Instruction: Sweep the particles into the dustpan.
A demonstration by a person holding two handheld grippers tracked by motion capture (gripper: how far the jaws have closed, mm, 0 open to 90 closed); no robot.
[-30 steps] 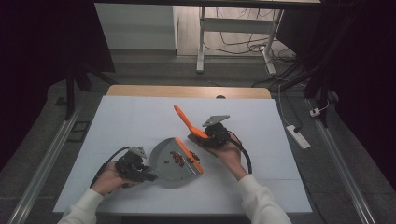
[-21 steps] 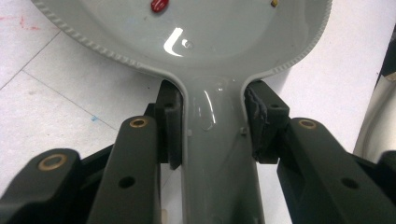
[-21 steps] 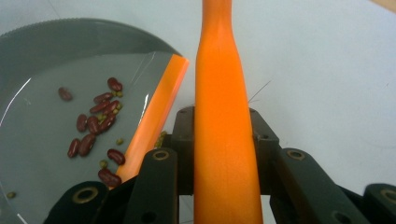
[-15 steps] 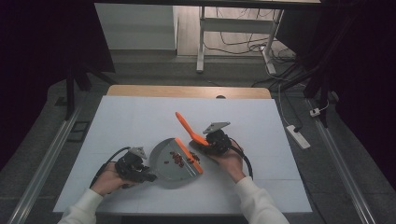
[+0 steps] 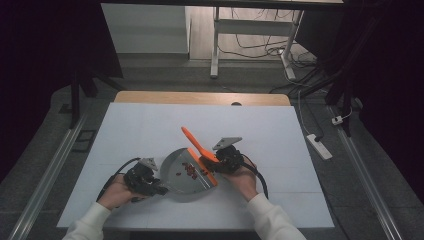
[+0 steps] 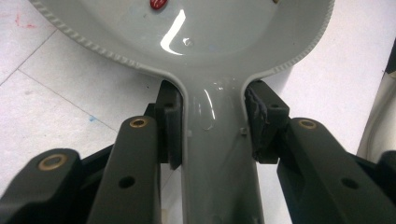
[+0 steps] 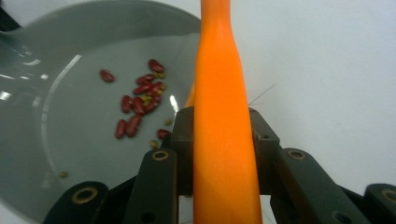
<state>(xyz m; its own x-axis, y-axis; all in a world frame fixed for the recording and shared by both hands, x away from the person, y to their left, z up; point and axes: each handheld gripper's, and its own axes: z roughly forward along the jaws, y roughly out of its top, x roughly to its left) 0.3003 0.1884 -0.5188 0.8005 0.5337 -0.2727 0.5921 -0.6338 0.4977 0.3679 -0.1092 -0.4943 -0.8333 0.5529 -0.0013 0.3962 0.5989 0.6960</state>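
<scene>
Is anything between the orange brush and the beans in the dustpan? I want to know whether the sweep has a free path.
Nothing visible stands in the way. The right gripper is shut on the orange brush, held right beside the red beans in the grey dustpan, which the left gripper clamps by its handle.

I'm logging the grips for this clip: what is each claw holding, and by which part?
The left claw grips the grey dustpan by its handle. The right claw grips the orange brush by its handle.
</scene>
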